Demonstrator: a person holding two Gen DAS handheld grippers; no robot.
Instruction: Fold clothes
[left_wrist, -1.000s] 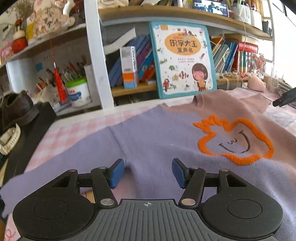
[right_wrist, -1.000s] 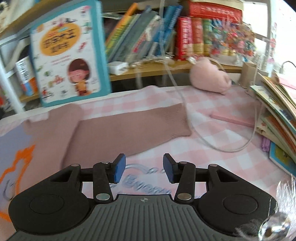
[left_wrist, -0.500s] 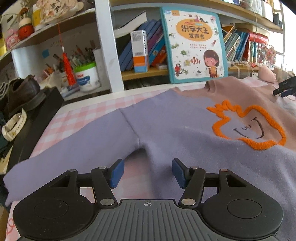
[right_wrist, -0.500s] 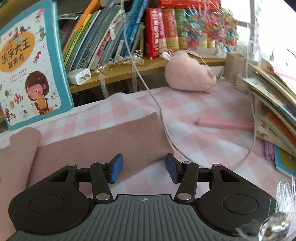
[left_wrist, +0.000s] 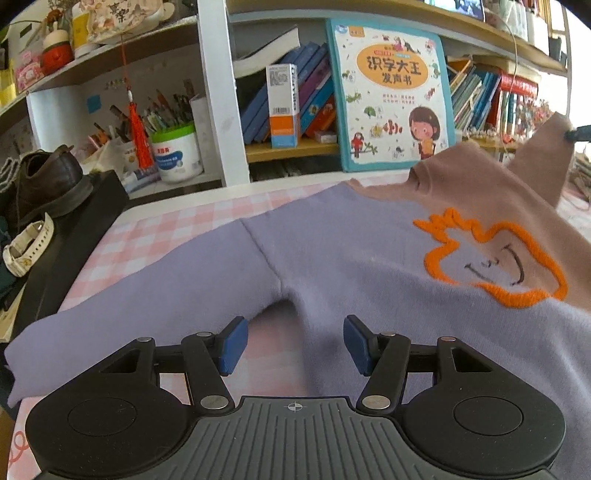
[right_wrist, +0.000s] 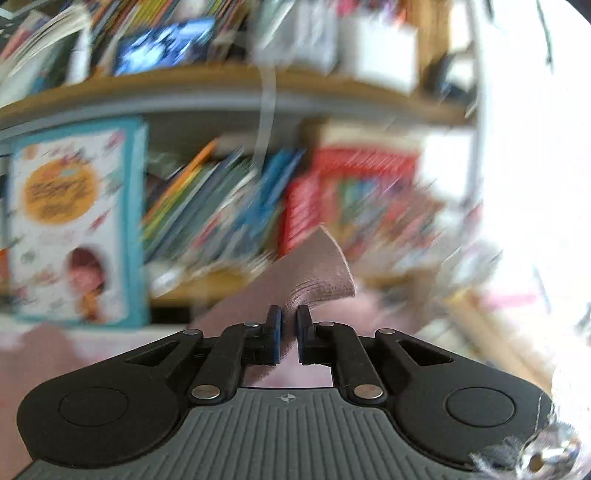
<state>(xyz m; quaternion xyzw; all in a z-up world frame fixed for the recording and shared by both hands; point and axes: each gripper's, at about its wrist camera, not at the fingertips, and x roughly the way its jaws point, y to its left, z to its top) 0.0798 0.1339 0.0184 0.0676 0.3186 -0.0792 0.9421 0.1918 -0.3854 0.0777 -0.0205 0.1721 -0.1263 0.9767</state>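
A purple and dusty-pink sweater (left_wrist: 354, 258) with an orange outlined face lies flat on the pink checked tablecloth (left_wrist: 155, 236). My left gripper (left_wrist: 293, 345) hovers open over the armpit where the purple sleeve (left_wrist: 155, 299) meets the body, with nothing between its pads. My right gripper (right_wrist: 289, 334) is shut on the cuff of the pink sleeve (right_wrist: 314, 269) and holds it raised off the table. In the left wrist view that lifted pink sleeve (left_wrist: 543, 155) stands up at the far right, pinched by the right gripper's tip (left_wrist: 578, 133).
A bookshelf (left_wrist: 295, 147) with a big picture book (left_wrist: 391, 96) runs along the table's back edge. A white tub of pens (left_wrist: 173, 151) stands at the back left. A black box (left_wrist: 62, 236) with a shoe and a watch sits at the left edge.
My right gripper closed on the pink sleeve's cuff and lifted it off the table; its view is now blurred and tilted up. The left gripper stayed put.
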